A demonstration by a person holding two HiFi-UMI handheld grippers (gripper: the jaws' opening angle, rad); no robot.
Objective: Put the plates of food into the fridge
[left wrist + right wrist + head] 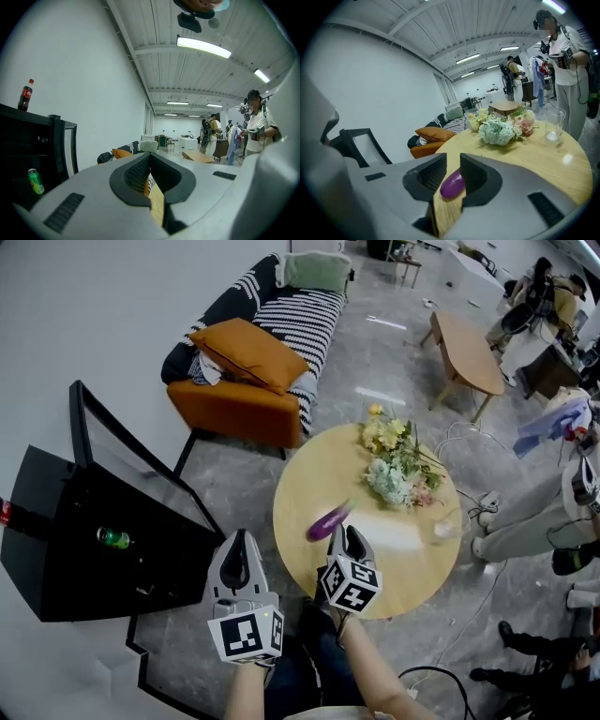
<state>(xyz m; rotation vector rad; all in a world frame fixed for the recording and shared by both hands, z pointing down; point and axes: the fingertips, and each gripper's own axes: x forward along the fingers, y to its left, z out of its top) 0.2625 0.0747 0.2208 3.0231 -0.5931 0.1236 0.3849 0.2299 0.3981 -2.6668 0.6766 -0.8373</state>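
The right gripper (345,531) hangs over the round wooden worktop (314,470) with its jaws a narrow gap apart. A purple eggplant (328,519) lies on the wood right at the jaw tips. In the right gripper view it fills the slot between them (452,183), and the pads do not appear to press on it. Past those jaws and a little to their right stands a bunch of flowers (499,127). Farther right is an empty glass (554,124).

The left gripper (241,535) points level at the worktop's near edge, its jaws closed together on nothing. To the left of those jaws stands the black fridge (28,140), its glass door (122,456) swung open. A green can (35,180) sits on a shelf inside and a cola bottle (25,95) stands on top.
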